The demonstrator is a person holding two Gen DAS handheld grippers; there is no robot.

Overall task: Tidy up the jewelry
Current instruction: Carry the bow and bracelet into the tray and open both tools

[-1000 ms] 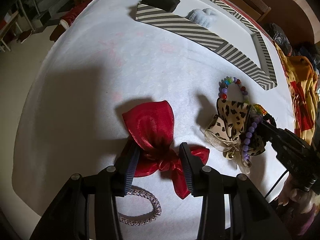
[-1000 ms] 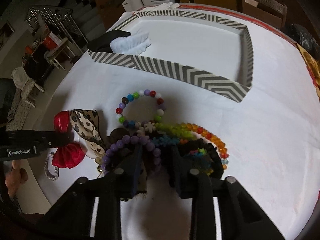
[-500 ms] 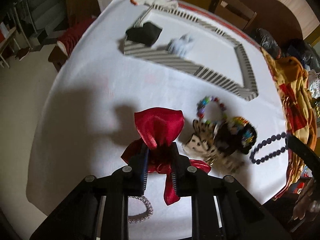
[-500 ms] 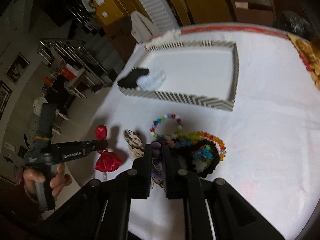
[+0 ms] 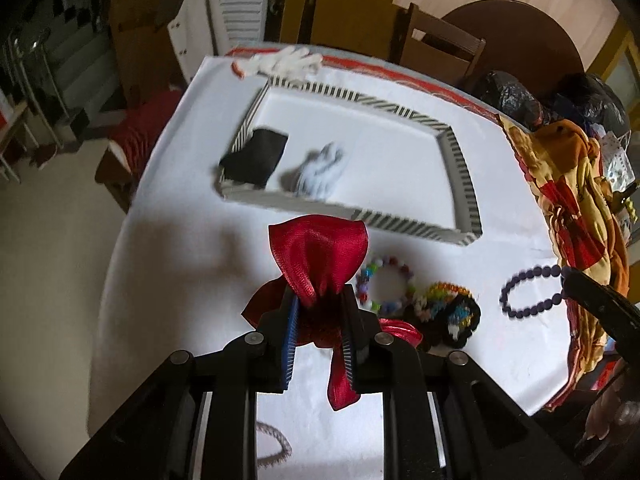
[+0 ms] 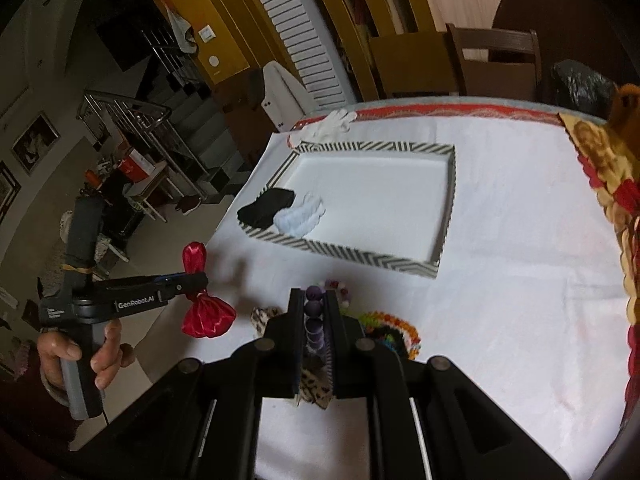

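Observation:
My left gripper (image 5: 320, 304) is shut on a red satin bow (image 5: 318, 252) and holds it up above the white table; the bow also shows in the right wrist view (image 6: 206, 314). My right gripper (image 6: 314, 300) is shut on a purple bead bracelet (image 6: 314, 320), which hangs in the air in the left wrist view (image 5: 528, 292). A striped tray (image 5: 404, 226) lies beyond, holding a black item (image 5: 256, 158) and a pale blue scrunchie (image 5: 320, 172). A multicolour bead bracelet (image 5: 384, 284) and a rainbow-and-black bundle (image 5: 452, 312) lie on the table.
A leopard-print bow (image 6: 266, 316) lies by the right gripper. A braided hair tie (image 5: 276, 444) lies near the front edge. A white glove (image 5: 280, 62) lies behind the tray. A patterned cloth (image 5: 572, 200) drapes the right side. Chairs stand past the far edge.
Both grippers have closed and risen from the table: the left lifted the red bow, the right lifted the purple bracelet off the jewelry pile. Both views now look down from higher.

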